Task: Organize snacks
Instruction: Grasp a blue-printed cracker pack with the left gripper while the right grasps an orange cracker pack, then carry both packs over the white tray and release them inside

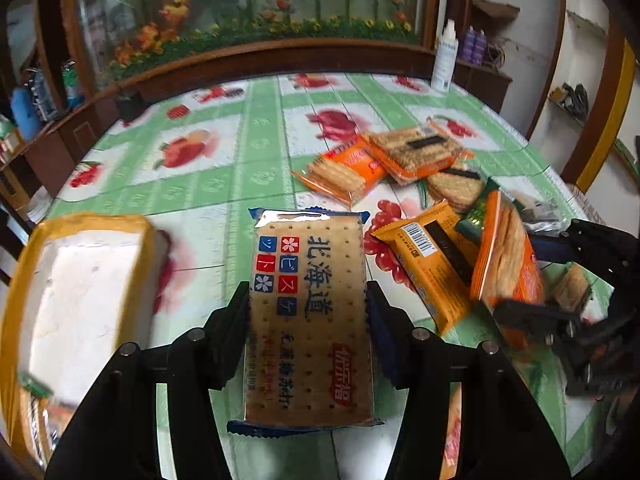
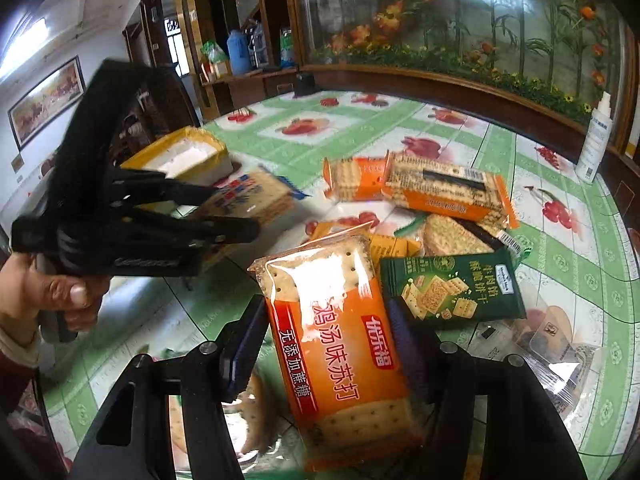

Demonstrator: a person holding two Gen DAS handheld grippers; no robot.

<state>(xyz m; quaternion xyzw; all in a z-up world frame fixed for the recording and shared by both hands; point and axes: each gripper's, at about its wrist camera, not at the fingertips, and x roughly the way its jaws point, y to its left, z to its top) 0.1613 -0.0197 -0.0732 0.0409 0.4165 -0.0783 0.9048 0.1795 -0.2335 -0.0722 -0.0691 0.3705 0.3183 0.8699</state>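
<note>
My left gripper [image 1: 307, 300] is shut on a blue-edged cracker pack [image 1: 308, 320] and holds it above the table; it also shows in the right wrist view [image 2: 224, 216], with the pack [image 2: 252, 196] in it. My right gripper [image 2: 328, 324] is shut on an orange cracker pack [image 2: 340, 356], seen in the left wrist view [image 1: 504, 256] at the right. A white foam box with yellow tape [image 1: 80, 300] stands at the left, also seen in the right wrist view [image 2: 188, 158]. Several loose snack packs [image 1: 400, 160] lie on the table.
The table has a green fruit-print cloth [image 1: 208, 176]. A dark green cracker pack [image 2: 452, 288] and orange packs [image 2: 444, 190] lie in a heap. A white spray bottle [image 1: 444, 60] stands at the far edge by a wooden cabinet. A clear wrapper [image 2: 560, 344] lies at the right.
</note>
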